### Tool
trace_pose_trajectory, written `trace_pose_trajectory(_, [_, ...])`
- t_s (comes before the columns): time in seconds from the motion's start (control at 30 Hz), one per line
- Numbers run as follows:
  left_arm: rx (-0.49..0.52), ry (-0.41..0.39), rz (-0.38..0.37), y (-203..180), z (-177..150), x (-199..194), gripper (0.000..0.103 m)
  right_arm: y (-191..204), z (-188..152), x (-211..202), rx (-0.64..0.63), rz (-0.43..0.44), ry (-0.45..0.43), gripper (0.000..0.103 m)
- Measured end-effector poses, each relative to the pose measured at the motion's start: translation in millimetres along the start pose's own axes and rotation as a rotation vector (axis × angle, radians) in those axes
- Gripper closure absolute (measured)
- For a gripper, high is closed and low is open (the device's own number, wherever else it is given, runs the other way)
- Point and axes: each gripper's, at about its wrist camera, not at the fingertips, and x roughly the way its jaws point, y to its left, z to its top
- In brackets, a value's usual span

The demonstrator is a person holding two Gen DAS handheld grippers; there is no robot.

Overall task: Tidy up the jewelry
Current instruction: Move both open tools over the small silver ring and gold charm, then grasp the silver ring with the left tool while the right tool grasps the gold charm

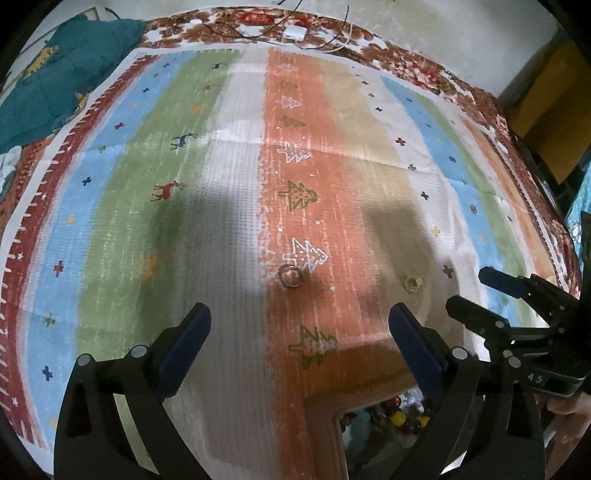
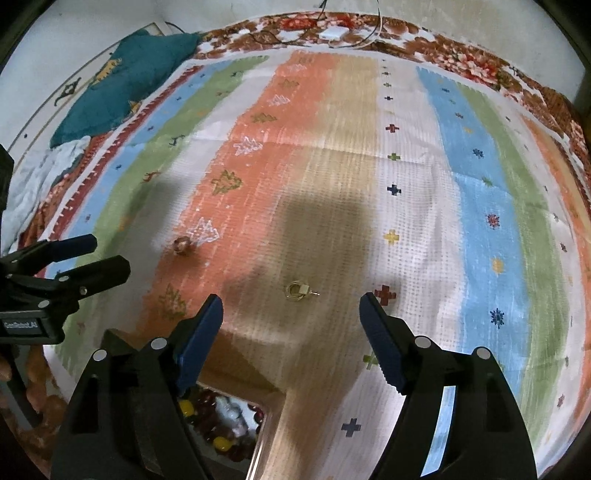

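Note:
A silver ring (image 1: 291, 276) lies on the orange stripe of the mat, just ahead of my open, empty left gripper (image 1: 300, 325). It shows in the right wrist view too (image 2: 183, 245). A small gold ring or earring (image 2: 297, 290) lies on the tan stripe, straight ahead of my open, empty right gripper (image 2: 291, 314); it also shows in the left wrist view (image 1: 413, 283). A wooden jewelry box (image 1: 325, 406) with colourful beads (image 2: 218, 410) inside sits under both grippers. The right gripper (image 1: 469, 291) shows at the left view's right edge; the left gripper (image 2: 110, 254) shows at the right view's left edge.
A striped mat (image 1: 221, 184) with tree and reindeer motifs covers a floral bedspread (image 1: 424, 70). A teal blanket (image 1: 62, 81) lies at the far left. A white charger with cables (image 1: 295, 33) lies at the far edge by the wall.

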Motion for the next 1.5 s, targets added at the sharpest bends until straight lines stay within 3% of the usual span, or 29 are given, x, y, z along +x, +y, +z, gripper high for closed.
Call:
trace_pose_trajectory(0.6, [0.027,0.057,0.029,0.7,15.4,39.1,0.013,-1.0,14.8,42.6,-0.021,-0.016,0.085,0.027])
trace_pose_trajectory(0.8, [0.044,0.081,0.035,-1.5,17.7,50.8,0.026,-2.7,17.7,53.2,-0.02,-0.01,0.104,0.027])
trace_pose_trajectory(0.87, [0.046,0.094,0.033,-2.0,18.3,54.6,0.039,-1.4,18.4,55.9,-0.024,-0.007,0.108,0.028])
trace_pose_trajectory(1.2, [0.066,0.129,0.034,-5.1,20.0,67.5,0.061,-2.0,17.9,67.9,-0.03,-0.007,0.145,0.053])
trace_pose_trajectory(1.33, [0.079,0.137,0.041,-7.2,19.6,70.8,0.072,-4.0,17.9,68.9,-0.024,0.001,0.155,0.068])
trace_pose_trajectory(1.4, [0.078,0.144,0.042,-6.6,19.2,71.4,0.082,-4.0,17.5,69.7,-0.023,0.004,0.16,0.075])
trace_pose_trajectory(1.5, [0.078,0.146,0.04,-7.5,18.8,72.1,0.084,-3.4,16.2,69.7,-0.024,0.011,0.164,0.086])
